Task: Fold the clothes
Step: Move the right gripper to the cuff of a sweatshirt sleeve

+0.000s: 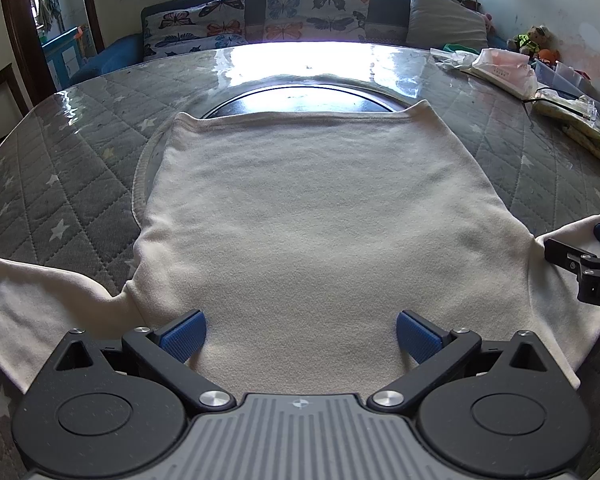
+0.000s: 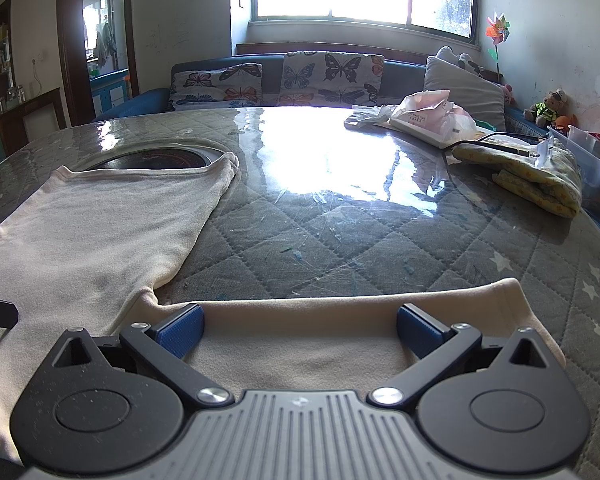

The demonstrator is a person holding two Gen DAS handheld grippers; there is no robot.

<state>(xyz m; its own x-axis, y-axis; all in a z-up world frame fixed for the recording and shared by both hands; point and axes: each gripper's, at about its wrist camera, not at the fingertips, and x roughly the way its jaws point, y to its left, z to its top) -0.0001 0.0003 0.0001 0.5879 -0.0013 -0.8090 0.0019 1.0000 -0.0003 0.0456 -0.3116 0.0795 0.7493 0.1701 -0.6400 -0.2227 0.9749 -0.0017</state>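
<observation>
A cream long-sleeved shirt point(image 1: 300, 208) lies flat on the quilted table, hem at the far side, sleeves spread left and right. My left gripper point(image 1: 300, 336) is open, its blue pads over the shirt's near middle, holding nothing. My right gripper point(image 2: 300, 330) is open over the shirt's right sleeve point(image 2: 340, 316), holding nothing. The right gripper also shows at the right edge of the left wrist view point(image 1: 588, 256). The shirt body shows at the left in the right wrist view point(image 2: 100, 224).
The grey star-quilted table point(image 2: 340, 232) has a glossy cover and a dark round inset point(image 1: 300, 98) under the shirt's hem. A folded yellow cloth point(image 2: 540, 180), a cable and plastic bags point(image 2: 424, 116) lie at the far right. A sofa with butterfly cushions point(image 1: 316, 8) stands behind.
</observation>
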